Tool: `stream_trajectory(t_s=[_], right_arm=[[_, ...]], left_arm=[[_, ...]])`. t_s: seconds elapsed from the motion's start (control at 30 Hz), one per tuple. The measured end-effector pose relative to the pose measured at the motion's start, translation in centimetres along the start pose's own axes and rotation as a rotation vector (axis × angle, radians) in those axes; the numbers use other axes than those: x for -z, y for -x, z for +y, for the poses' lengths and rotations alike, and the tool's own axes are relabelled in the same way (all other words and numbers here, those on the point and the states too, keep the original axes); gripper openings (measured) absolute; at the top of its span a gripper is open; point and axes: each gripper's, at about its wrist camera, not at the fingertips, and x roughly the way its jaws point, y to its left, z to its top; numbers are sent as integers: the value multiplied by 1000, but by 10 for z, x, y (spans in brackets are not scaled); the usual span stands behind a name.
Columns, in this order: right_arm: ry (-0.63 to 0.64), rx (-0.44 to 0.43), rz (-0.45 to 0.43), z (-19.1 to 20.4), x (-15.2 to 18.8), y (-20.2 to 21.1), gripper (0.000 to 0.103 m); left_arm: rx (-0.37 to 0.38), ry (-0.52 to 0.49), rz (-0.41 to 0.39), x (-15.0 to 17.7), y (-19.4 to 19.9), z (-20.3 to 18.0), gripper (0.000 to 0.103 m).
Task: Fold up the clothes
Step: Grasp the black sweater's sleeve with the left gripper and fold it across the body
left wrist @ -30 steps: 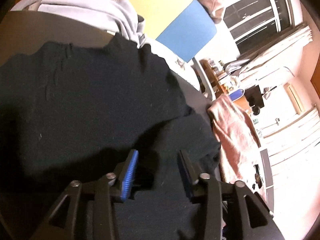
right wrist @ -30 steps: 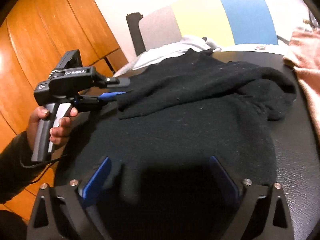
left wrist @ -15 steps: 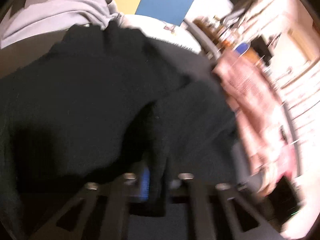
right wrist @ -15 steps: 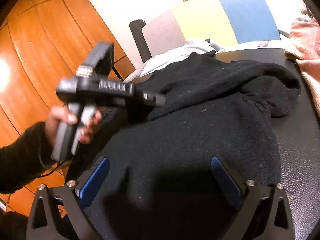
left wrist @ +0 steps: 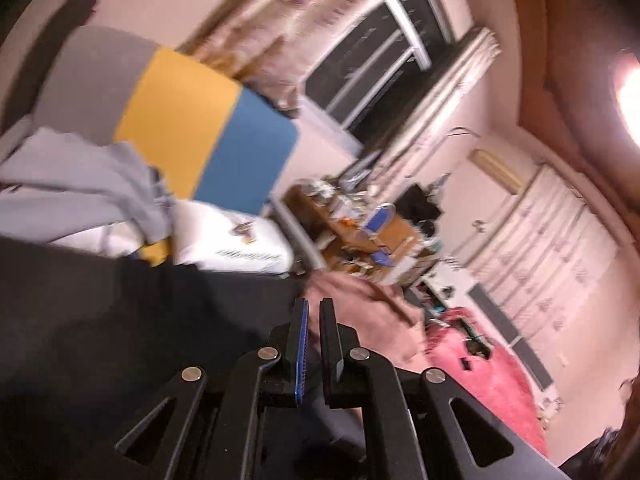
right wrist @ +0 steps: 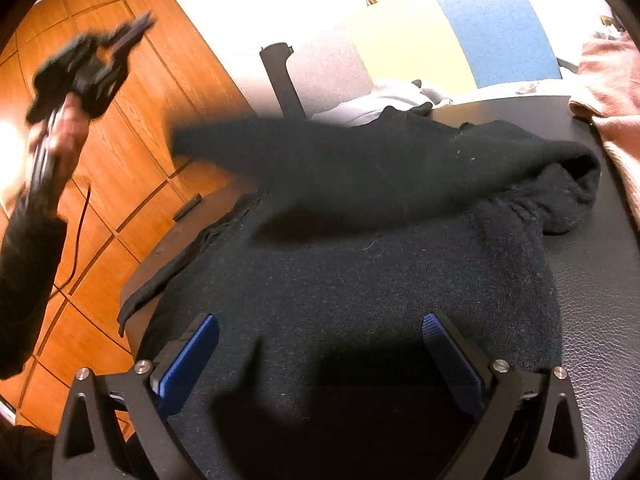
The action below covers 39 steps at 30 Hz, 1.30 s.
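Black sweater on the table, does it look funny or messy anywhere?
Yes. The black sweater isn't flat: one sleeve is flung across it and sticks out past the table edge, blurred in mid-air.

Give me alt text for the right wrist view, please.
A black sweater lies spread on a dark table, one sleeve blurred in mid-air toward the raised left gripper. The right gripper hovers open over the near hem. A pink garment lies at the right edge.
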Motion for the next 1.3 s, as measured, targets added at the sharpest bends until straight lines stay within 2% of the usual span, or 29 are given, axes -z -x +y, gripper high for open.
stream_trajectory(t_s=[0.07, 0.17, 0.2, 0.27, 0.3, 0.37, 0.5, 0.63, 0.7, 0.83, 0.87, 0.93, 0.97, 1.07, 1.17, 1.23, 1.27, 1.3], right_arm=[[0, 0, 0, 0, 0, 0, 103], [1, 2, 2, 1, 0, 1, 103], [2, 4, 3, 1, 0, 1, 103], [5, 7, 4, 2, -1, 1, 103], [5, 9, 5, 2, -1, 1, 103], [7, 12, 6, 1, 0, 1, 103], [9, 15, 7, 2, -1, 1, 103], [9, 13, 8, 1, -1, 0, 103], [7, 9, 7, 1, -1, 0, 103], [5, 6, 5, 0, -1, 1, 103], [5, 5, 4, 0, -1, 1, 103], [4, 4, 4, 0, -1, 1, 103], [4, 4, 4, 1, -1, 1, 103], [5, 6, 3, 1, 0, 1, 103], [4, 5, 3, 1, 0, 1, 103], [3, 4, 1, 1, -1, 1, 103], [3, 3, 0, 1, -1, 1, 103], [3, 2, 0, 1, -1, 1, 103]], left_arm=[[-123, 18, 55, 24, -2, 26, 4], [-155, 86, 152, 56, -23, 58, 30], [-164, 109, 184, 66, -30, 69, 34], [-195, 125, 242, 82, -52, 86, 36], [-181, 137, 272, 91, -62, 91, 41], [-154, 170, 345, 109, -85, 104, 44], [-141, 145, 383, 125, -112, 110, 45], [-90, 122, 430, 135, -120, 104, 45], [-76, 66, 439, 142, -121, 95, 45], [-164, -127, 451, 151, -127, 68, 45], [-193, -159, 464, 152, -131, 62, 42], [-251, -218, 494, 153, -139, 52, 22], [-280, -247, 509, 153, -143, 47, 7], [-254, -142, 459, 126, -131, 50, 6], [-88, -24, 247, 64, -87, 39, 6], [16, 17, 95, 23, -48, 29, 6], [43, 22, 46, 10, -33, 25, 6], [32, 10, 25, 4, -19, 25, 6]])
